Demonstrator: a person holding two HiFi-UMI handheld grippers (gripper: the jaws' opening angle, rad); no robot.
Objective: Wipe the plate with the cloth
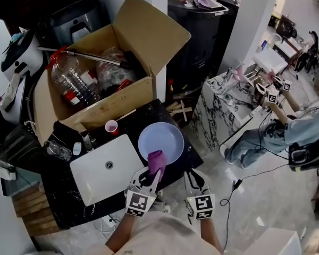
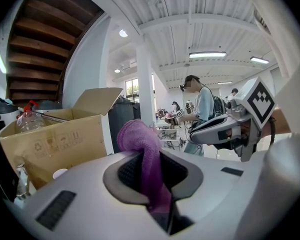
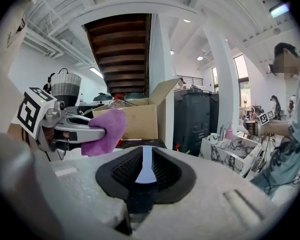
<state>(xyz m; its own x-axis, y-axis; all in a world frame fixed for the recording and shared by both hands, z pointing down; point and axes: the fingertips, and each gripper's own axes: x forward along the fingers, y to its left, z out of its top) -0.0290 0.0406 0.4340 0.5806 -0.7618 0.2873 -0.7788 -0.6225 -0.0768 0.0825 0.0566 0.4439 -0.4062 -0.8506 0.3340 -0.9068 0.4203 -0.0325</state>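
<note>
A round lavender plate (image 1: 160, 139) is over the black counter (image 1: 149, 113), to the right of a white basin. My right gripper (image 1: 191, 175) is shut on the plate's near right rim; in the right gripper view the plate (image 3: 142, 165) shows edge-on between the jaws of that gripper (image 3: 143, 176). My left gripper (image 1: 153, 175) is shut on a purple cloth (image 1: 157, 161), which rests on the plate's near edge. In the left gripper view the cloth (image 2: 141, 143) bunches up out of the gripper (image 2: 151, 176). The right gripper view shows the left gripper (image 3: 75, 130) holding the cloth (image 3: 106, 130) at left.
A white rectangular basin (image 1: 106, 166) lies left of the plate, with a small red cup (image 1: 111, 127) behind it. An open cardboard box (image 1: 103, 97) with a plastic bottle (image 1: 72, 78) stands at the back. A marble-patterned stand (image 1: 223, 102) and a seated person (image 1: 290, 134) are at right.
</note>
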